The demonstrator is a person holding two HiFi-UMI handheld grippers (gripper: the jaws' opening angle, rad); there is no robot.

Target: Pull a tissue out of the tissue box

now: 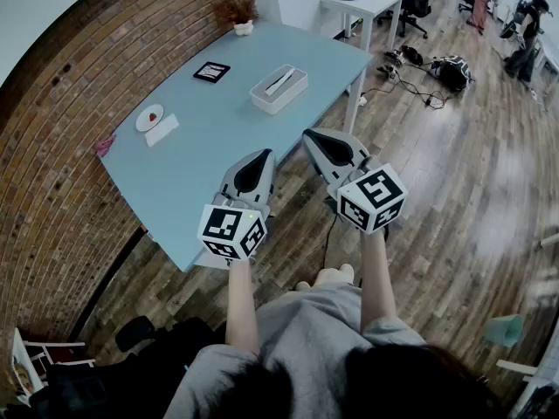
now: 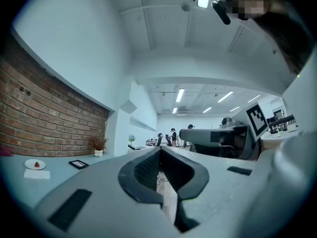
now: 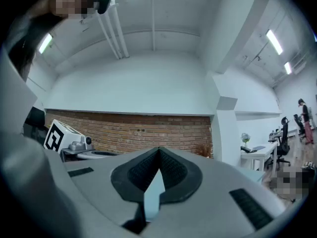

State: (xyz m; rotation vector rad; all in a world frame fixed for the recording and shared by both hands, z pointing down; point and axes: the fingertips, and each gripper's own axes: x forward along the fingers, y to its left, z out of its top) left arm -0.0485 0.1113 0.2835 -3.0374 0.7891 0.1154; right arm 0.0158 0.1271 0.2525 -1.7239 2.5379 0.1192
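Note:
The white tissue box (image 1: pixel 279 89) lies on the far part of the pale blue table (image 1: pixel 218 138), with a tissue showing in its top slot. My left gripper (image 1: pixel 263 155) hovers over the table's near right edge, well short of the box, with its jaws together and empty (image 2: pixel 159 150). My right gripper (image 1: pixel 311 135) is held beside it, just off the table's right edge, shut with nothing between its fingers (image 3: pixel 159 150). Both point level toward the far end. Neither gripper view shows the box.
On the table's left side lie a small plate with a red item (image 1: pixel 150 117) and a white napkin (image 1: pixel 162 130). Farther back are a black framed card (image 1: pixel 211 72) and a potted plant (image 1: pixel 240 14). A brick wall (image 1: pixel 61 147) runs along the left. Cables (image 1: pixel 410 68) lie on the wooden floor.

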